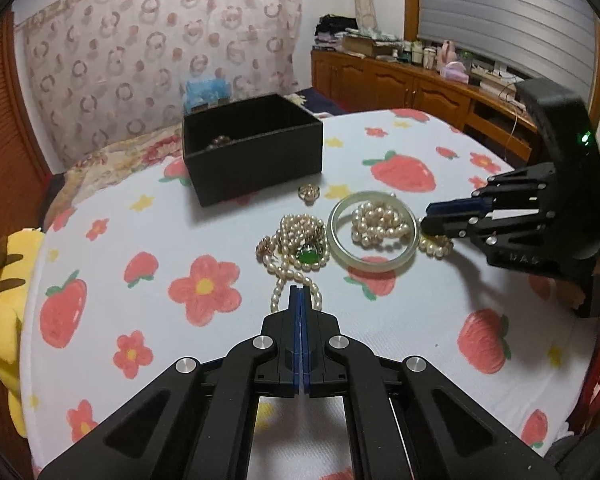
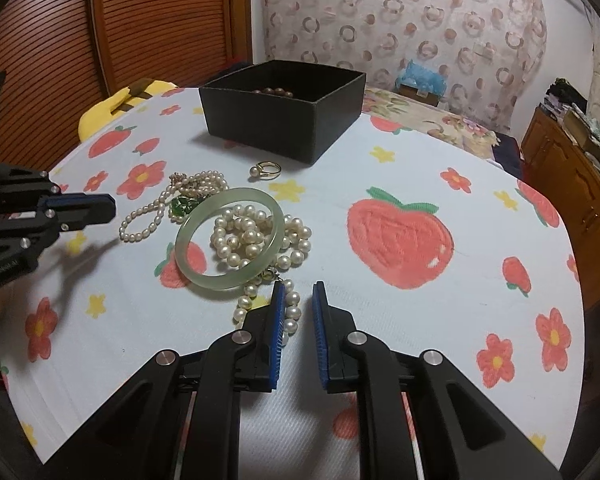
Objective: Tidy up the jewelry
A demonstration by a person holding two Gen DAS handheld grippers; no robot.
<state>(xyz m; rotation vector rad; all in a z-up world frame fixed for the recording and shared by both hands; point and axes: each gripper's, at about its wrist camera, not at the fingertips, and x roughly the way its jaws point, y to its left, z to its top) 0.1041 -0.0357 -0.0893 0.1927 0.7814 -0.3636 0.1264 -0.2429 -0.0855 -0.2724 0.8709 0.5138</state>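
The left tongs [image 1: 301, 294] are shut tight with nothing between them, right at the near loop of the thin pearl string [image 1: 296, 258]. I think they are parked there, ready to pick it up. The right tongs [image 2: 299, 294] are open, and their left finger [image 2: 278, 300] touches the end of the big pearls [image 2: 256, 236], so a grab looks close. From the left camera the right tongs sit at 3 o'clock, low by the bangle [image 1: 372, 232]. The bangle lies flat on the desk [image 2: 400, 320] on top of the big pearls, with some pearls inside its ring. A green stone [image 1: 309, 257] sits in the thin string, at 9 o'clock from the bangle. A gold ring [image 2: 265, 170] lies alone further back, near the box [image 2: 280, 108]. The box is open at 12 o'clock, waiting for the jewelry. The right camera shows brown beads [image 2: 274, 91] already inside the box; the left camera shows them only dimly. The left camera alone shows a small pink piece [image 1: 265, 247] beside the thin string.
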